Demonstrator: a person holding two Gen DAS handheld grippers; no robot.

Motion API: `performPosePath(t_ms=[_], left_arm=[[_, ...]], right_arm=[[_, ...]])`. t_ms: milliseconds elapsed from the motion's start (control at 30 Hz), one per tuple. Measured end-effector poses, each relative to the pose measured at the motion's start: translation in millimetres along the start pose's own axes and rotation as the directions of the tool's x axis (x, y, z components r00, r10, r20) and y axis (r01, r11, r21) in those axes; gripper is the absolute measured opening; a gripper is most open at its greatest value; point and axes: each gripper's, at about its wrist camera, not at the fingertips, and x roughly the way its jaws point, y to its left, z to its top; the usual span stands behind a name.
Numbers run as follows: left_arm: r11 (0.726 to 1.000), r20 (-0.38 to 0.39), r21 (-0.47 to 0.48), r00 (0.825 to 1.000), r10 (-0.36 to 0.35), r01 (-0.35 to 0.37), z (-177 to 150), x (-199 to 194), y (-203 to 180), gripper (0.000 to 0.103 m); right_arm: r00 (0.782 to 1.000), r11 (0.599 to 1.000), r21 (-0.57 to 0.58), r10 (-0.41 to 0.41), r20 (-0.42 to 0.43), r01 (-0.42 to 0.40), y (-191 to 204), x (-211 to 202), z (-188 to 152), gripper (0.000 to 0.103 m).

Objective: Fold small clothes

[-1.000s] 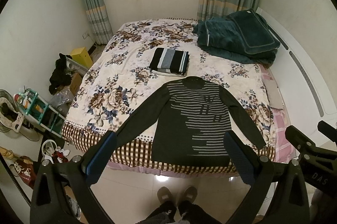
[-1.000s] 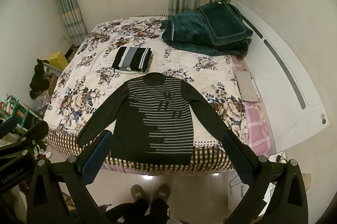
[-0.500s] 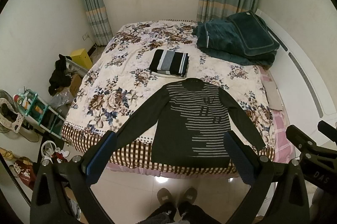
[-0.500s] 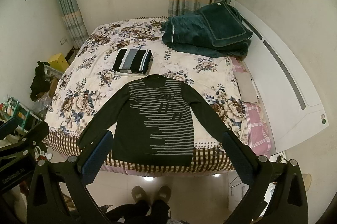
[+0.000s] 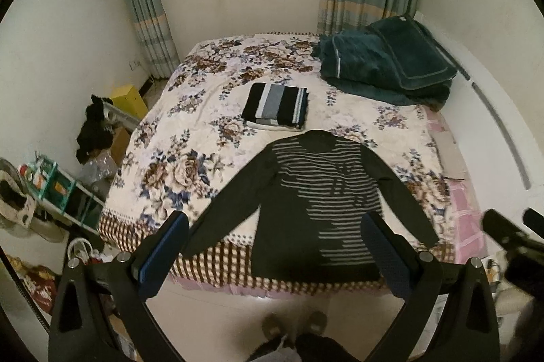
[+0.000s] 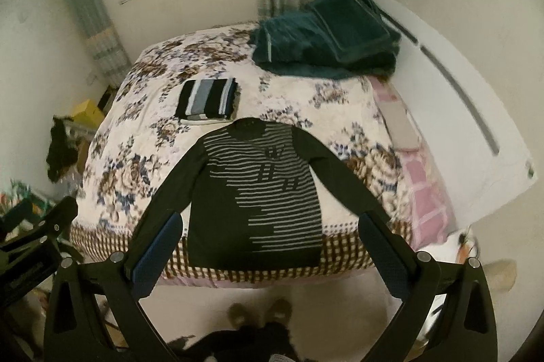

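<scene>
From the left wrist view, the left tongs [image 5: 272, 251] stood wide apart and empty above the floor at the foot of the bed [image 5: 190, 137], their blue pads framing the near edge. A dark long-sleeved sweater [image 5: 316, 202] with pale stripes lay flat and face up on the floral bedspread, collar toward the window, both sleeves spread outward and its hem draped just over the checked border of the bed. Just beyond the collar sat a folded striped garment [image 5: 277, 105], and a teal blanket [image 5: 384, 63] was heaped at the far right corner. The tip of the right tongs showed at the right edge of this view. From the right wrist view, the right tongs [image 6: 268, 251] were likewise spread open and holding nothing, well short of the sweater [image 6: 258, 192], which lay in the same spread position with the folded striped garment [image 6: 207, 102] near its collar and the teal blanket [image 6: 326, 39] behind. The person's shoes [image 6: 260, 311] showed on the floor below. The sweater looked soft, light and limp, likely to sag and slide rather than hold shape, so each sleeve cuff or a shoulder seam seemed the sensible place to pinch, taking only the knit and lifting low to keep the body flat.
</scene>
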Motion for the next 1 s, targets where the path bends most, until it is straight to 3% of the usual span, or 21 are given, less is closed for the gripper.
performPosePath(t_ms=[100, 200, 400, 600, 733, 900, 1000], left_arm=[[1.0, -0.005, 0.026, 1.0, 0.008, -0.008, 2.5, 36.8, -0.2, 0.103], [0.999, -0.019, 0.05, 1.0, 0.012, -0.011, 3.5, 84.6, -14.9, 0.103], [0.99, -0.072, 0.118, 0.993, 0.09, -0.081, 1.6, 196.2, -52.1, 0.103], [0.976, -0.135, 0.135, 0.972, 0.191, -0.172, -2.7, 297.3, -87.5, 0.103], [0.975, -0.228, 0.137, 0.952, 0.202, -0.174, -18.6, 381.7, -106.9, 0.103], [0.965, -0.313, 0.168, 0.917, 0.245, -0.201, -47.9, 463.4, -124.5, 0.103], [0.955, -0.345, 0.201, 0.897, 0.276, -0.216, -64.3, 505.6, -133.5, 0.103]], right_arm=[[0.999, 0.993, 0.115, -0.021, -0.043, 0.025, -28.9, 47.8, -1.4, 0.103], [0.992, 0.964, 0.246, -0.082, -0.1, 0.104, -81.1, 100.0, -5.1, 0.103], [0.946, 0.821, 0.486, -0.188, -0.263, 0.299, -236.3, 228.1, -37.1, 0.103], [0.901, 0.636, 0.672, -0.087, -0.426, 0.379, -402.9, 400.0, -98.9, 0.103], [0.873, 0.55, 0.724, -0.022, -0.486, 0.417, -477.1, 511.2, -147.6, 0.103], [0.852, 0.448, 0.788, 0.1, -0.514, 0.423, -512.5, 618.0, -203.3, 0.094], [0.877, 0.388, 0.848, 0.168, -0.451, 0.362, -513.1, 650.6, -217.4, 0.073]])
